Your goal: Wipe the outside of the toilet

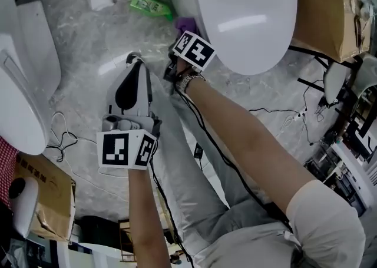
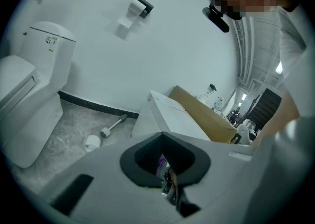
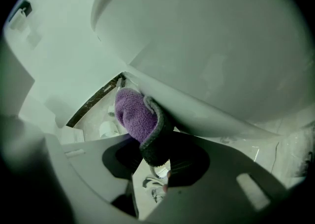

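Grey left gripper (image 1: 134,59): jaws pressed together, empty, over grey marble floor (image 1: 76,55) | right gripper (image 3: 155,164): jaws clamped on purple fleece cloth (image 3: 133,114) (grey-edged) | cloth touches glossy white ceramic toilet (image 3: 206,46), bowl underside.

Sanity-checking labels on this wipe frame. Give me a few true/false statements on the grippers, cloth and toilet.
1. The right gripper presses a purple cloth against the toilet. True.
2. The toilet's lid is up. False: it is down.
3. The left gripper grips something. False: its jaws are together on nothing.
4. A second toilet stands nearby. True.
5. The green bottle stands upright. False: it lies on its side on the floor.
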`<act>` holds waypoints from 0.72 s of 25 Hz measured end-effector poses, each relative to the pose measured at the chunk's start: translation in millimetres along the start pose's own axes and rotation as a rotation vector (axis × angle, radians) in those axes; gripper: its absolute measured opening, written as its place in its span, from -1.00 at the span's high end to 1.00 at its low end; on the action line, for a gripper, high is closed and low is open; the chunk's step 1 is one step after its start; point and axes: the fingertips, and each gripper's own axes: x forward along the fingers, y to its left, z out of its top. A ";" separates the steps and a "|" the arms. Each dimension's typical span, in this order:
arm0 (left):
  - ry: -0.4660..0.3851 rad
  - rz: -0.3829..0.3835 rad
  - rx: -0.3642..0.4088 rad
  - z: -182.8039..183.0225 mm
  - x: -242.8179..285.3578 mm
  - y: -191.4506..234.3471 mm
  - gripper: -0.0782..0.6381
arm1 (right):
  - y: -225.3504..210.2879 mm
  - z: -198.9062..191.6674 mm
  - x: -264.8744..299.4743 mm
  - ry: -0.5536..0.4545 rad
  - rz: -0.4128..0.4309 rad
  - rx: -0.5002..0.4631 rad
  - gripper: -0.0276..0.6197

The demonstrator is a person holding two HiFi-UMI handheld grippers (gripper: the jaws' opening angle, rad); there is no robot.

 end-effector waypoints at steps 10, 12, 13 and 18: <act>0.078 -0.058 -0.014 -33.0 -23.6 -4.2 0.76 | -22.0 -16.0 -18.3 -0.007 0.029 -0.132 0.52; 0.088 -0.090 -0.012 -35.5 -27.2 -12.3 0.76 | -29.5 -19.0 -25.8 -0.019 0.015 -0.126 0.52; 0.095 -0.105 -0.009 -36.1 -29.2 -15.7 0.76 | -32.6 -21.2 -29.5 -0.022 0.010 -0.119 0.52; 0.126 -0.167 0.039 -33.8 -36.9 -33.5 0.76 | -49.0 -28.2 -43.9 -0.030 0.007 -0.141 0.52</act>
